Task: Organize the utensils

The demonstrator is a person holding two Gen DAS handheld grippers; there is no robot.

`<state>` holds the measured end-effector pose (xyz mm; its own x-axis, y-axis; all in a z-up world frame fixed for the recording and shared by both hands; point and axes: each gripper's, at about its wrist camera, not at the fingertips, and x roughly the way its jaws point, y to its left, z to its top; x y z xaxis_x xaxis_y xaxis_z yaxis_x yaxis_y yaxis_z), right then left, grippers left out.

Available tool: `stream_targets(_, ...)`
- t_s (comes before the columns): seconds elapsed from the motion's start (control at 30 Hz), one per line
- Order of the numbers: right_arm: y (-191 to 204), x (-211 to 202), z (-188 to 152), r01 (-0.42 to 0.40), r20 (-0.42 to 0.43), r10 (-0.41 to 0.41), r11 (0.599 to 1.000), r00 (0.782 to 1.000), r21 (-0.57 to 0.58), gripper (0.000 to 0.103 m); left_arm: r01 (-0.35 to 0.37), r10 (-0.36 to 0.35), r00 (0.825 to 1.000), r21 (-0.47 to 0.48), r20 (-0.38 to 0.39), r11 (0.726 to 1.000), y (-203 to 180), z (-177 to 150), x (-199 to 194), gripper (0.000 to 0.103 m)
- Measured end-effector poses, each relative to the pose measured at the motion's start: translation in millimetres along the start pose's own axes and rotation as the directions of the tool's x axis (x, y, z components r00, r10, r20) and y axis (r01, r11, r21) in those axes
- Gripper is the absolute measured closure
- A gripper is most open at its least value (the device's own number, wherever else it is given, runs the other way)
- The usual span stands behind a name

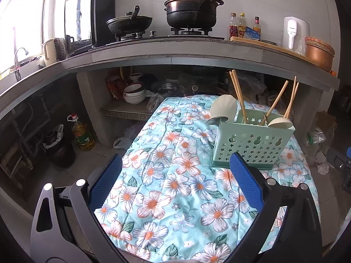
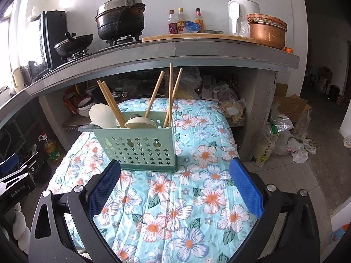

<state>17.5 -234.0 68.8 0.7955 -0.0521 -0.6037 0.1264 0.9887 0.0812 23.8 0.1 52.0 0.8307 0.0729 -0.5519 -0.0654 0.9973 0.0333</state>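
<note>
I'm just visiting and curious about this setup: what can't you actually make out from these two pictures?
- Lower ends of the chopsticks and spoons: hidden inside the green holder, both views.
- Holder's inner dividers: hidden behind its front wall, both views.
- Bottle labels on the counter: too small, both views.
- Items on the shelf under the counter: dark and cluttered.
- Left tool and right tool: bodies cut off by the bottom edge.

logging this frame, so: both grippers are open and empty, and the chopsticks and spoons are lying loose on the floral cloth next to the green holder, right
Not quite. The chopsticks and spoons are not lying on the floral cloth; they stand inside the green holder, as the right wrist view shows. The rest holds: the left gripper and right gripper are both open and empty.
</note>
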Motion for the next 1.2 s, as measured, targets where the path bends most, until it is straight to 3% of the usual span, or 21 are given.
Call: stream_targets(1.2, 3.2, -0.2, -0.3, -0.006, -0.002, 0.006, 1.0, 1.0, -0.004, 0.006, 0.02, -0.02, 0.999, 0.0, 0.032, 1.0, 0.8, 2.5, -6.6, 0.008)
